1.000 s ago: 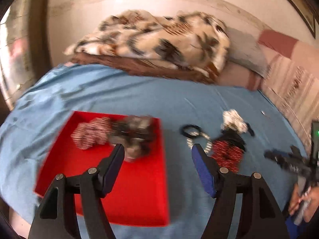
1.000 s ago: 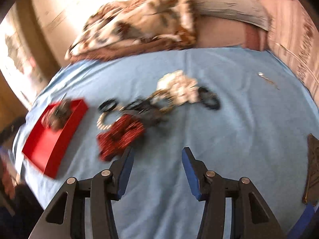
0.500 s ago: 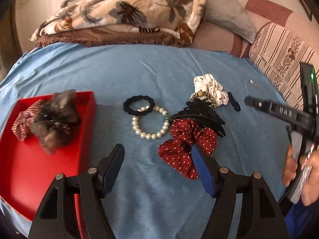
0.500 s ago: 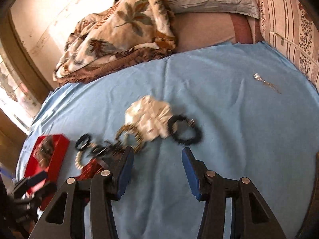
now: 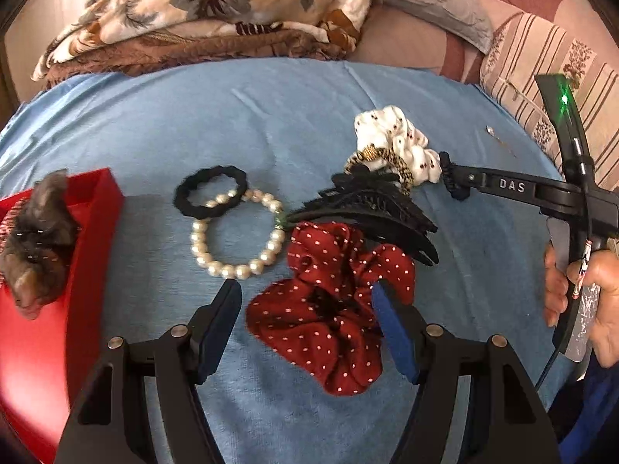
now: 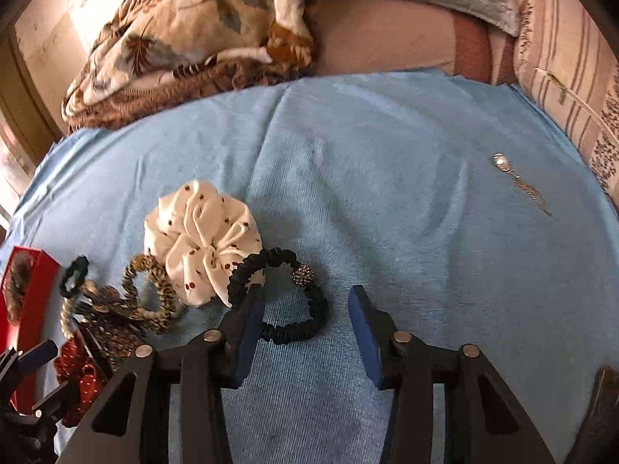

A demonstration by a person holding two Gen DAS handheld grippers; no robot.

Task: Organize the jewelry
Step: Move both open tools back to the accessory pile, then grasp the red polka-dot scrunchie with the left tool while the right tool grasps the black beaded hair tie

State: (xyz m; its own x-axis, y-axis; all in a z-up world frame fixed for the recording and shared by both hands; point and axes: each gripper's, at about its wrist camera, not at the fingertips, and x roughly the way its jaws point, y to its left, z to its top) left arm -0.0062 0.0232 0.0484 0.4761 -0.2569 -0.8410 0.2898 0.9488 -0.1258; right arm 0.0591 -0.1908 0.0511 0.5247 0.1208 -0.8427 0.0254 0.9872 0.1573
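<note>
My left gripper [image 5: 309,317] is open, low over the blue sheet, with the red polka-dot scrunchie [image 5: 329,309] lying between its fingers, untouched by the pads. Just beyond it lie a black claw clip [image 5: 371,205], a pearl bracelet [image 5: 236,232] and a black hair tie [image 5: 211,191]. My right gripper [image 6: 305,317] hangs over a dark ruffled hair tie [image 6: 278,297] with a sparkly bead. Its jaws are closing with the tie between them, and the pads do not press on it. A white dotted scrunchie [image 6: 201,236] and a leopard-print tie [image 6: 151,290] lie to its left.
A red tray [image 5: 96,212] at the left holds a brown scrunchie [image 5: 38,239] and a striped one. A small pendant earring [image 6: 503,162] lies alone at the far right. A folded floral blanket [image 5: 216,4] and pillows line the back. A hand [image 5: 592,290] grips the right tool's handle.
The left view swung from the red tray to the red scrunchie and sank closer. The right gripper moved from the red scrunchie to the dark beaded tie, and its jaws narrowed a little.
</note>
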